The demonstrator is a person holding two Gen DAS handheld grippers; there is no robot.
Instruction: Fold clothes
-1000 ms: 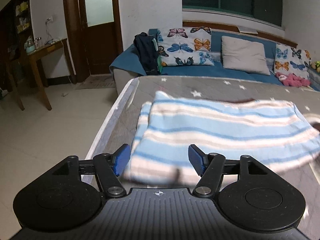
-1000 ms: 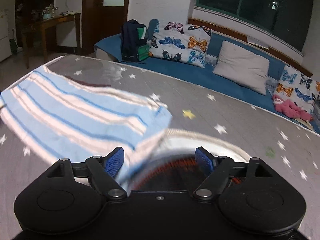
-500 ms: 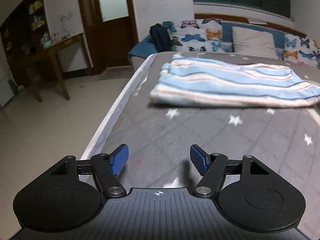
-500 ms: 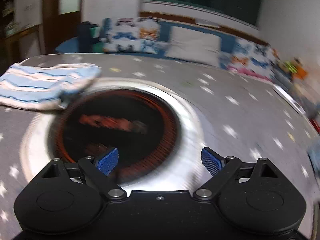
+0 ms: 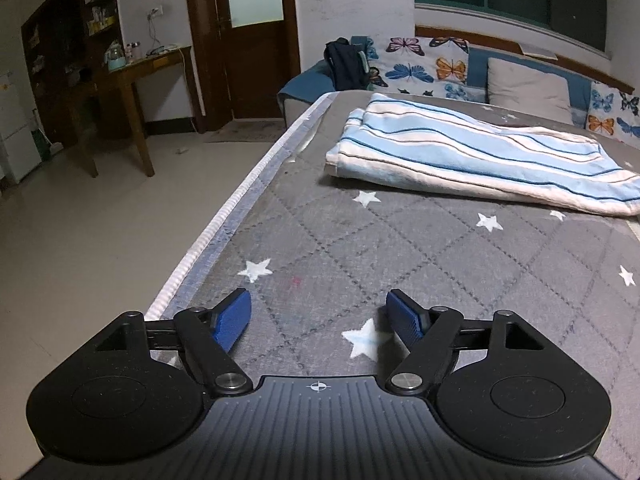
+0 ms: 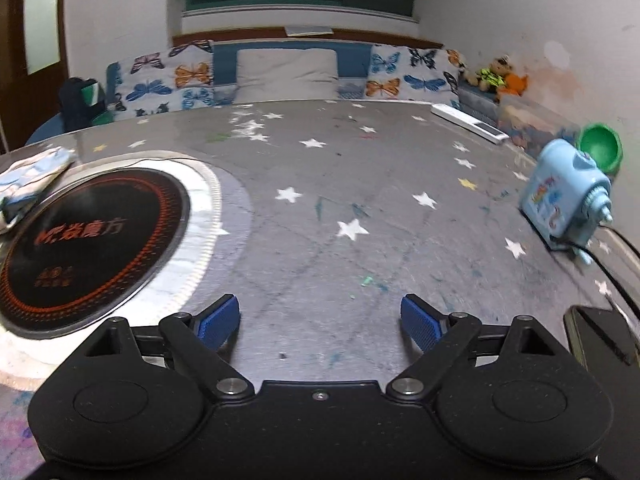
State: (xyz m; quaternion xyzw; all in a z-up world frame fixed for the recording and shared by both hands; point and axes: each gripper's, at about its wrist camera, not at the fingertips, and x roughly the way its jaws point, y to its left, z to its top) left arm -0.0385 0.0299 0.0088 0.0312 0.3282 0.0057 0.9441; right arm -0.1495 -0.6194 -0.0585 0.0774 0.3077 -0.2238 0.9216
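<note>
- Striped garment (image 5: 472, 156) lies folded on the star-print grey cover (image 5: 400, 248), in the upper right of your left wrist view, well apart from both pairs of fingers.
- Your left gripper (image 5: 318, 314) has just been opening; its jaws stand apart over bare cover, nothing between them.
- Your right gripper (image 6: 320, 322) is spread wide and empty; one end of the garment (image 6: 30, 176) shows at the left edge, beside the round black cooktop (image 6: 88, 240).
</note>
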